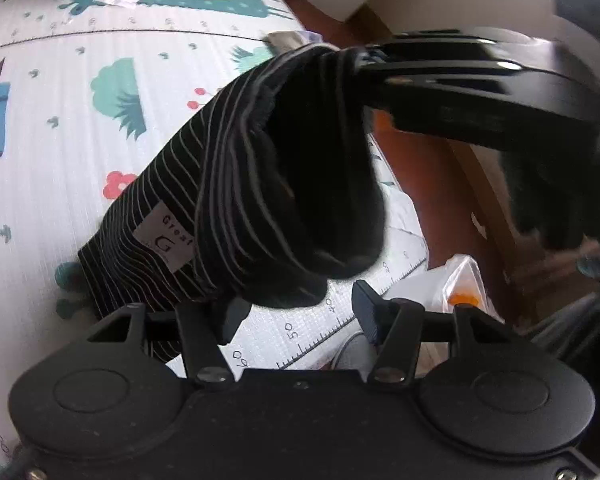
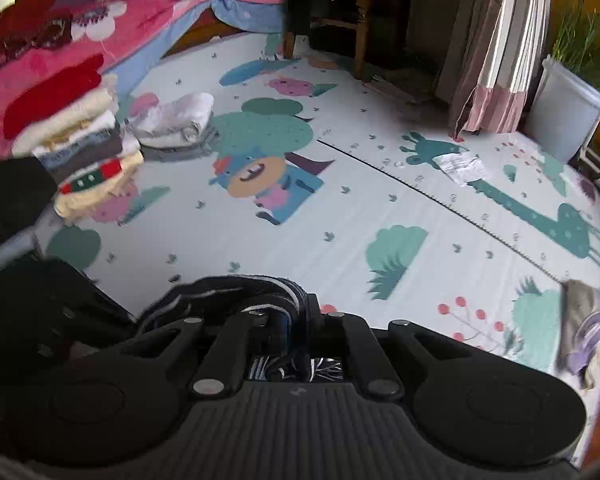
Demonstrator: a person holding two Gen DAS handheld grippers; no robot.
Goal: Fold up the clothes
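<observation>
A black garment with thin pale stripes and a white label [image 1: 260,168] hangs from my right gripper [image 1: 362,66], which comes in from the upper right and is shut on its top edge. The cloth's lower end rests on the cartoon play mat [image 1: 60,140]. My left gripper [image 1: 300,312] stands open just below the hanging fold, with its pads not pressing on the cloth. In the right wrist view, the bunched striped garment [image 2: 228,296] is clamped in my right gripper [image 2: 296,320].
A stack of folded clothes [image 2: 84,152] and a folded white cloth [image 2: 176,120] sit on the mat by a pink blanket [image 2: 140,12]. A crumpled garment [image 2: 584,320] lies at the mat's right edge. A wooden chair [image 2: 340,8], curtain [image 2: 500,60] and white plant pot [image 2: 568,116] stand behind.
</observation>
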